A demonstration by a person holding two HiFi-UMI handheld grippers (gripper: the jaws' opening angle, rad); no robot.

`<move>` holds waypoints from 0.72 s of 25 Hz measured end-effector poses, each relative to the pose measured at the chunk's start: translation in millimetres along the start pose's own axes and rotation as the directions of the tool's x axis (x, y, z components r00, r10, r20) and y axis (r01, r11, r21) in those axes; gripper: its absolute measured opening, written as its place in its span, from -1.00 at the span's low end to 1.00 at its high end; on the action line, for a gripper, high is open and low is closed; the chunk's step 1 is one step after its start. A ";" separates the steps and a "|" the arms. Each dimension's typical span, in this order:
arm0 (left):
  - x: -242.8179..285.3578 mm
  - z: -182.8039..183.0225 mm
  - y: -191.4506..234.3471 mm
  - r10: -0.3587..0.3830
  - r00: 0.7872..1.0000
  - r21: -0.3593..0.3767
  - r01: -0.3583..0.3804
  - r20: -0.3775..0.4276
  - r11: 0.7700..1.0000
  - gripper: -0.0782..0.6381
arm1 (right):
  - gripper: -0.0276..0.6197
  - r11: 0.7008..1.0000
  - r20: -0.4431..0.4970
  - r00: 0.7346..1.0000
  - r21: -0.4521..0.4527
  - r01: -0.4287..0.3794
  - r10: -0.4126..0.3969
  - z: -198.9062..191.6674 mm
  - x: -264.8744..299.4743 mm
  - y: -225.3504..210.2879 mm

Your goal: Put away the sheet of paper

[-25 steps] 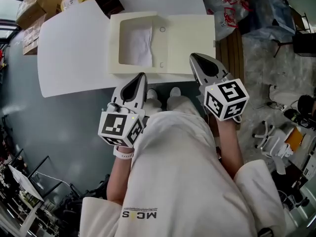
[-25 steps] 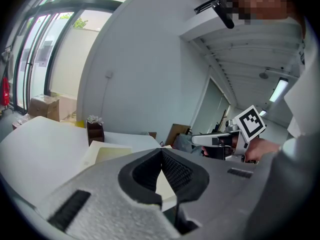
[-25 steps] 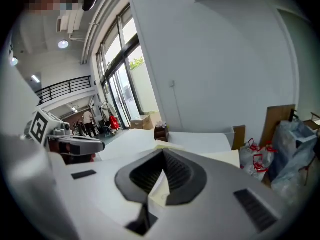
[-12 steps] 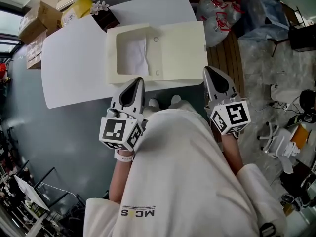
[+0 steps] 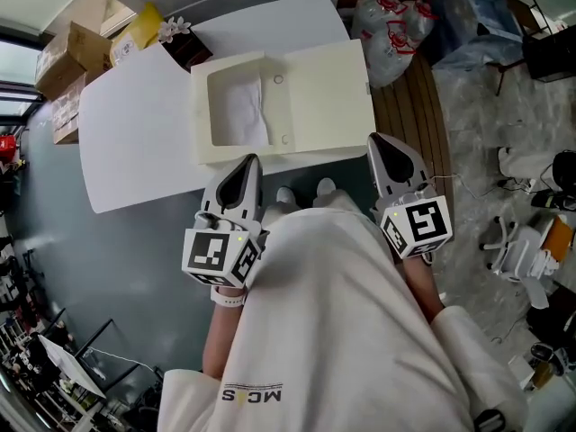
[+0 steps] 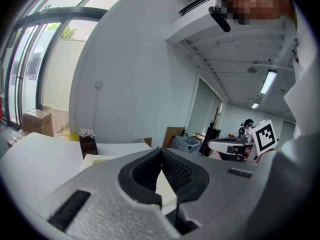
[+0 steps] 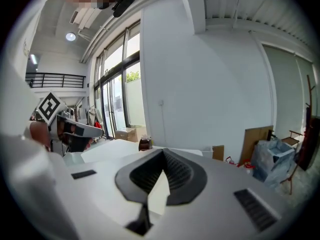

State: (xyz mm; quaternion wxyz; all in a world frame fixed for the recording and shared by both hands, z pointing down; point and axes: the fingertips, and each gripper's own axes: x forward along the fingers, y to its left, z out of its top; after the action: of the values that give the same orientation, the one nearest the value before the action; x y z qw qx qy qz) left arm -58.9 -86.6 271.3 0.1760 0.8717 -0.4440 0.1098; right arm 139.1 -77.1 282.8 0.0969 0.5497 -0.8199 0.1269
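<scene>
A crumpled white sheet of paper (image 5: pixel 243 113) lies inside the left compartment of an open cream box (image 5: pixel 200 120). The box's flat lid (image 5: pixel 328 93) is folded out to the right on the white table (image 5: pixel 135 124). My left gripper (image 5: pixel 249 158) is shut and empty, with its tip at the box's near edge. My right gripper (image 5: pixel 376 138) is also shut and empty; it hangs off the table, just below the lid's near right corner. In the left gripper view the left gripper's jaws (image 6: pixel 161 149) meet at the tips. The right gripper's jaws (image 7: pixel 163 151) do the same in the right gripper view.
A small dark box with flowers (image 5: pixel 184 48) stands at the table's far edge. Cardboard boxes (image 5: pixel 67 48) are stacked to the left, and plastic bags (image 5: pixel 387 21) lie on the floor at the right. The person's white-clad body fills the lower part of the head view.
The right gripper has drawn back off the lid's near corner, towards the person and to the right. The left gripper has stayed by the box's near edge. Both remain shut.
</scene>
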 end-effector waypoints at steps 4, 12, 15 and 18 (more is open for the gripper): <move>-1.9 -1.0 0.6 0.003 1.000 -0.004 -0.003 0.005 1.000 -0.72 | -0.87 1.000 0.012 1.000 -0.010 0.002 -0.002 1.2 -3.0 5.0; 0.3 -2.0 -8.3 -0.013 1.000 0.009 0.013 0.014 1.000 -0.72 | -0.87 0.999 0.046 0.999 -0.036 -0.001 0.003 9.3 -1.6 9.2; 2.6 -5.8 -12.1 -0.021 1.000 0.002 0.021 0.008 1.000 -0.71 | -0.87 0.999 0.046 0.999 -0.050 0.006 -0.004 9.3 0.1 7.0; 3.0 -9.0 -15.1 -0.024 1.000 -0.012 0.024 0.006 1.000 -0.72 | -0.87 0.998 0.038 0.999 -0.057 0.011 -0.009 8.2 -0.4 6.4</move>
State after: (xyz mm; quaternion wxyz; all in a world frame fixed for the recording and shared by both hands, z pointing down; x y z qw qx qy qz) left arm -45.2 -76.9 277.4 0.1813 0.8761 -0.4348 0.1026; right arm 133.1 -77.0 274.3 0.0976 0.5530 -0.8222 0.0928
